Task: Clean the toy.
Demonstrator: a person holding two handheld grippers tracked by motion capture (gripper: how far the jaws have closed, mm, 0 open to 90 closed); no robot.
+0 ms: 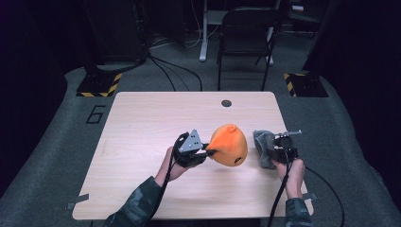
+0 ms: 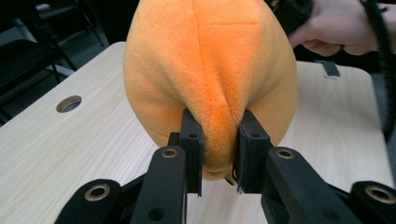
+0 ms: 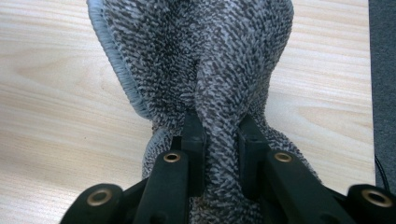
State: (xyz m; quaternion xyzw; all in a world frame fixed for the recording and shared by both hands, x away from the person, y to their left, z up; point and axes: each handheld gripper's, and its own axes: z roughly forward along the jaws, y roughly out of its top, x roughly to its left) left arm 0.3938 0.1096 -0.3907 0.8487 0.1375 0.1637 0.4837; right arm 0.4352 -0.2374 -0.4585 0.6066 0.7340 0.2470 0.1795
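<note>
Orange plush (image 2: 210, 70) is pinched by a fold of its fabric between the left gripper (image 1: 208, 152) jaws, both pads pressing into the fur; the bulk of the toy bulges just beyond the tips. From the high view the plush sits off that gripper's nose, between the two tools; I can't tell if it touches the table (image 1: 142, 127). Left hand (image 1: 172, 165) wraps the gripper body from behind. Right gripper (image 1: 267, 153) is clamped on a grey speckled cloth (image 3: 201, 60): a bunched ridge of it runs between the jaws, the rest fans out ahead of the tips with a pale hemmed edge on one side, lying on the wood. Right hand (image 1: 293, 172) sits behind that tool, cable trailing back. Past both tools the tabletop has a round grommet hole (image 1: 226, 103); a dark chair (image 1: 246, 33) stands beyond the far edge.
</note>
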